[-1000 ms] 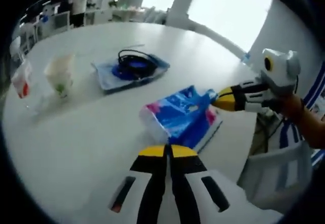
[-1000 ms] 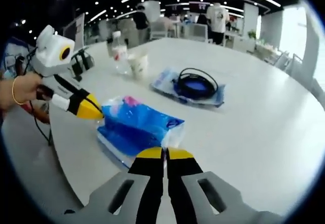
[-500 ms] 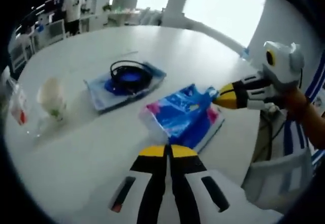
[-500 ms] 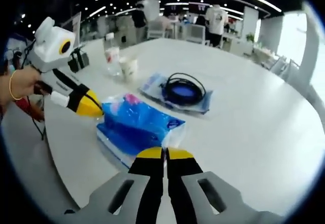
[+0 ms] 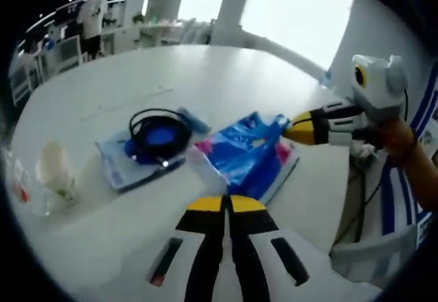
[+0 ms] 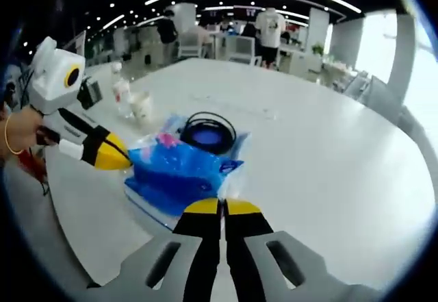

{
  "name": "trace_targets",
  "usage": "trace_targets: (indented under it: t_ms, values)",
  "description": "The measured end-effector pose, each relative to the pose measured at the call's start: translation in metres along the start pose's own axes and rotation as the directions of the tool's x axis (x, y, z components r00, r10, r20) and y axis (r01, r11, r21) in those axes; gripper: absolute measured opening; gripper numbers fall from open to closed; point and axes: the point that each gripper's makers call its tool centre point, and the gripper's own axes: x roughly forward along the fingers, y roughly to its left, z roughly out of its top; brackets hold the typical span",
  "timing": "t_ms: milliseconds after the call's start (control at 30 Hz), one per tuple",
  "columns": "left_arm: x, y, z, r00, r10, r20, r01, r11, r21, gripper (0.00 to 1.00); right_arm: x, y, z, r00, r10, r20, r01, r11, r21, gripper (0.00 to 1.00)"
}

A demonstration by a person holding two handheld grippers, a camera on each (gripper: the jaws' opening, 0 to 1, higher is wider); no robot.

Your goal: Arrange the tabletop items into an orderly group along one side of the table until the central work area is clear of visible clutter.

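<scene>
Grippers at blue pack (image 5: 248, 154) on white table (image 5: 226, 76).
Left gripper (image 5: 226, 205) and right gripper (image 6: 221, 208), jaws pressed together, each pinching a pack end near table edge; coiled cable (image 6: 207, 133) on blue sheet just beyond; cup (image 6: 142, 105), bottle (image 6: 122, 95) farther off.

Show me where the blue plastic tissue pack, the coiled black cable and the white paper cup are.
blue plastic tissue pack (image 6: 174, 172): right gripper view, middle of its top face.
coiled black cable (image 5: 159, 132): left gripper view, on the coil.
white paper cup (image 5: 56, 172): left gripper view, its side wall.
</scene>
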Motion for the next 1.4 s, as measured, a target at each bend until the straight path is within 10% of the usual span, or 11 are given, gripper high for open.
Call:
trace_targets:
  t_ms: [1067,1400]
  values:
    - [0.104,-0.002,0.075,0.995,-0.030,0.092,0.046,0.982,-0.182,0.00,0.036,-0.116,0.014,0.973,-0.230,-0.017,0.230,0.973,0.018,0.01]
    - [0.129,0.007,0.090,0.989,-0.042,0.144,0.084,0.950,-0.301,0.00,0.059,-0.149,0.016,0.963,-0.268,-0.038,0.269,0.963,0.019,0.01]
